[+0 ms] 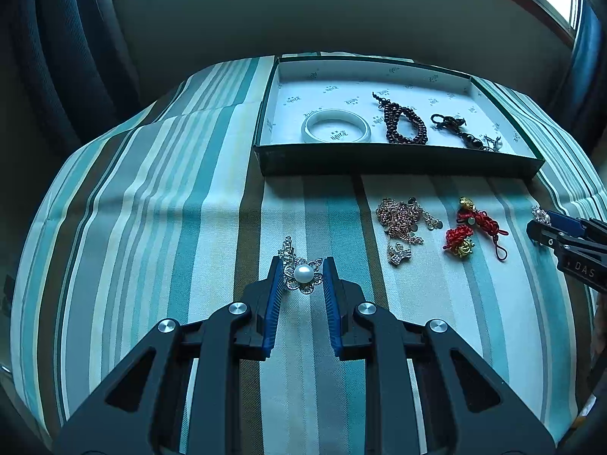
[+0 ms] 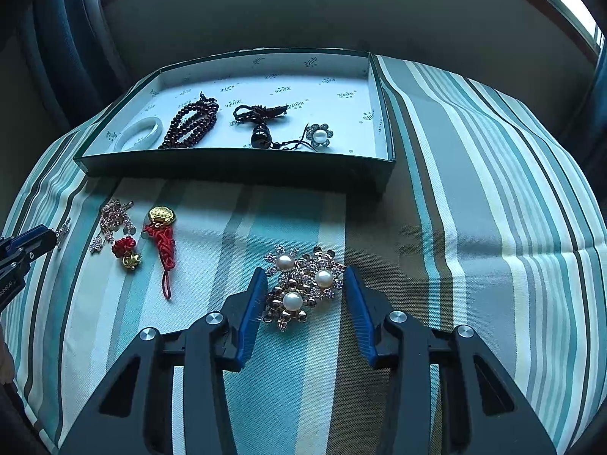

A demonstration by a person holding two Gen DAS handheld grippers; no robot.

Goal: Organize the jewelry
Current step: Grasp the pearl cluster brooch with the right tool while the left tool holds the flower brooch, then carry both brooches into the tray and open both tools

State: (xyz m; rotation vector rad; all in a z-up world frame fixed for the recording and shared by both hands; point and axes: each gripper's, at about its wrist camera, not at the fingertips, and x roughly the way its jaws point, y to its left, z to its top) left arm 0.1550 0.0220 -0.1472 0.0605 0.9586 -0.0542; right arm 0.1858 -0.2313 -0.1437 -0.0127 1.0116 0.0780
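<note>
1. Left gripper (image 1: pixel 303 275): ribbed blue pads set apart, straddling a silver flower brooch (image 1: pixel 302 274) with a round pearl centre; whether the pads touch it cannot be told. The brooch lies on the striped woven cloth (image 1: pixel 151 227).
2. Right gripper (image 2: pixel 303 284): jaws wide, nothing gripped, flanking a gold brooch cluster (image 2: pixel 301 288) with three pearls.
3. Green box (image 2: pixel 235 168), white printed lining, holds a white bangle (image 2: pixel 138 134), dark bead strand (image 2: pixel 191 125), black pendant (image 2: pixel 261 123) and another pearl brooch (image 2: pixel 320 135).
4. Near the box on the cloth: rose chain (image 1: pixel 404 223), red knotted cords (image 1: pixel 472 229).

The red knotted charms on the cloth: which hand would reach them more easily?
Probably left. The red charms lie nearer the left gripper, though it already straddles a pearl brooch. The right gripper straddles a brooch cluster.
</note>
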